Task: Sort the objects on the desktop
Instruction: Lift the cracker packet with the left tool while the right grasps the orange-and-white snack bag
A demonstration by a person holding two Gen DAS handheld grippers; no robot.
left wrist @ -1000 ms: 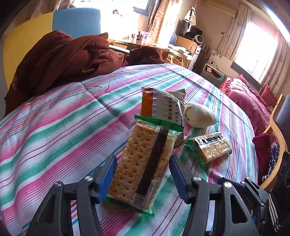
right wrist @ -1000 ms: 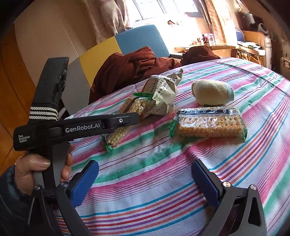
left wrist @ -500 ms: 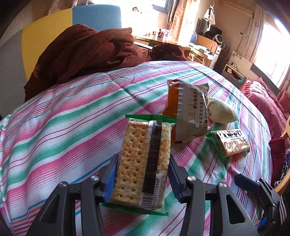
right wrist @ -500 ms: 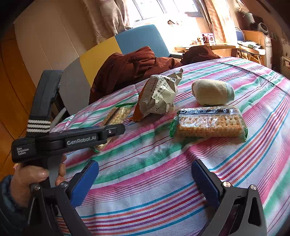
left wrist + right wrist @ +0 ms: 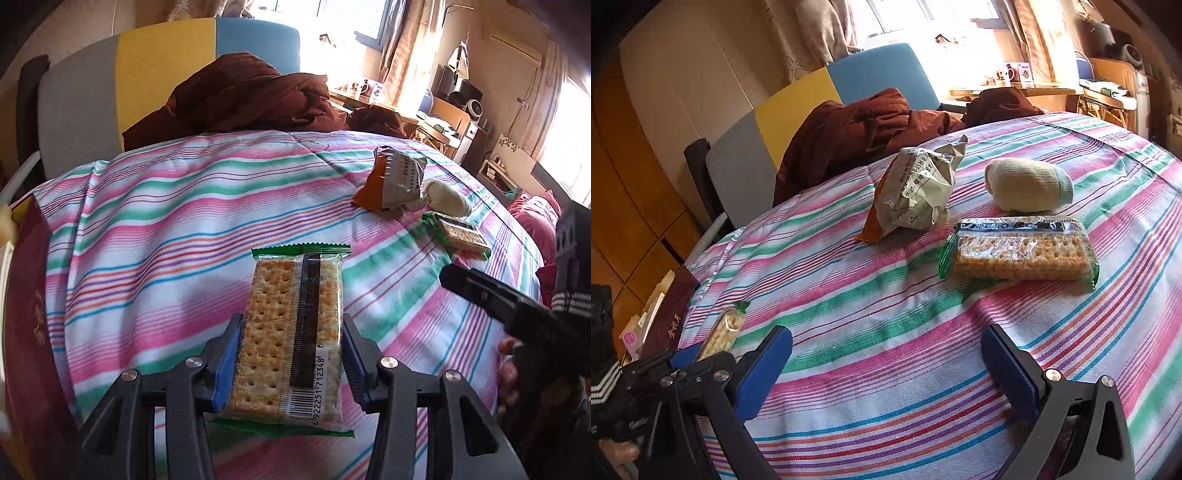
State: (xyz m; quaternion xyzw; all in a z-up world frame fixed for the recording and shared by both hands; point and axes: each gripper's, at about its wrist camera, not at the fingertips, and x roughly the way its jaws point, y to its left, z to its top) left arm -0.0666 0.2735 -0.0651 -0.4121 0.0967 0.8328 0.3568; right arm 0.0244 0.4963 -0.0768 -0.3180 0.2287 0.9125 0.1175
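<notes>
Blue-padded left gripper [image 5: 291, 363] fingers clamp cracker pack [image 5: 293, 332], lower end hidden; right gripper [image 5: 886, 373] fingers wide, empty.

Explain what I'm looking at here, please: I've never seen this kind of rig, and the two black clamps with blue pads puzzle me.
There is no robot. A person holds one hand-held gripper in each hand, and each carries a fisheye camera looking forward along its two fingers, so you get one picture per side.

In the left wrist view, the left hand-held gripper is shut on a cracker packet, its blue pads pressing the packet's long sides. The right tool's black body shows at that picture's right edge.

In the right wrist view, the right hand-held gripper is open and holds nothing.

On the striped cloth lie a second cracker packet, a crumpled snack bag and a rolled pale sock. A dark red garment is heaped at the far edge.
</notes>
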